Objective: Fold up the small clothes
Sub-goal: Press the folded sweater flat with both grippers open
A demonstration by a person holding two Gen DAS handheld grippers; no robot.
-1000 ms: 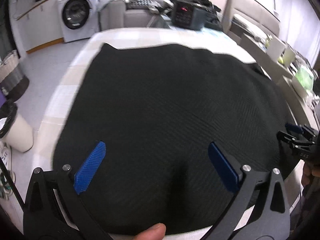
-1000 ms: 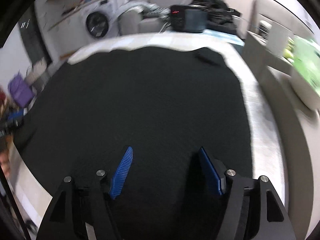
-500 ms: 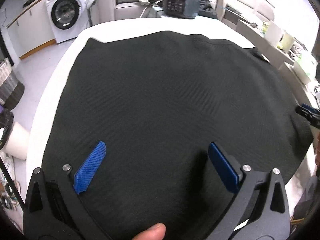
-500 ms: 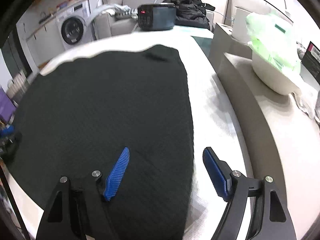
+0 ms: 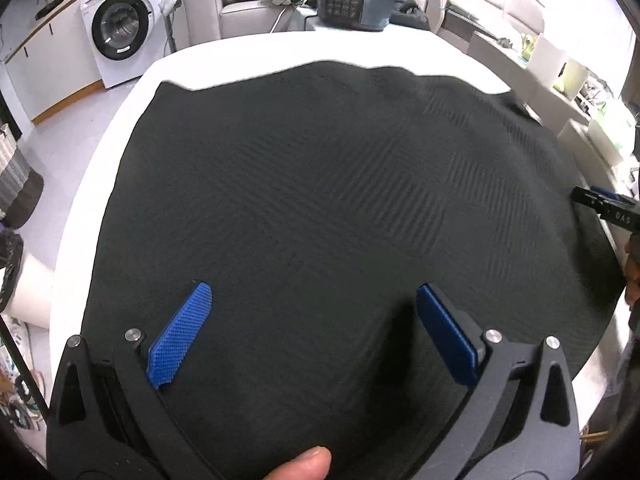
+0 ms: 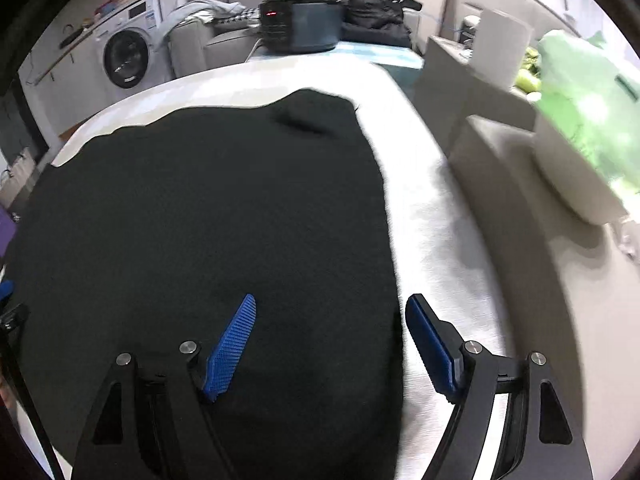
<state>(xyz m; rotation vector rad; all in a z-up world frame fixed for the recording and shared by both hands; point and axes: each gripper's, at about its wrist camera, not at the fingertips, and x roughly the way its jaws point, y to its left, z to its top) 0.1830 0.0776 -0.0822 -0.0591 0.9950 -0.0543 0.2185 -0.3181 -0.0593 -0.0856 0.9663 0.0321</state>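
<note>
A black knitted garment (image 5: 328, 200) lies spread flat on a white-covered table (image 5: 240, 56). My left gripper (image 5: 314, 292) hovers open over the garment's near left part, with only cloth beneath its blue pads (image 5: 180, 336). A thumb (image 5: 304, 464) shows at the bottom edge. My right gripper (image 6: 332, 302) is open and straddles the garment's (image 6: 208, 220) right edge: its left finger is over the cloth, its right finger over the bare table cover (image 6: 432, 220). In the left wrist view the right gripper (image 5: 604, 208) shows at the far right, by the garment's edge.
A black appliance with a red display (image 6: 300, 24) stands at the table's far end. A grey side counter (image 6: 500, 152) with a white bowl and green bag (image 6: 576, 176) runs along the right. A washing machine (image 5: 116, 28) and a white bin (image 5: 24, 280) stand left, on the floor.
My right gripper has moved right, from over the garment's middle to its right edge, and its jaws have widened a little. My left gripper has drifted slightly over the cloth, still open.
</note>
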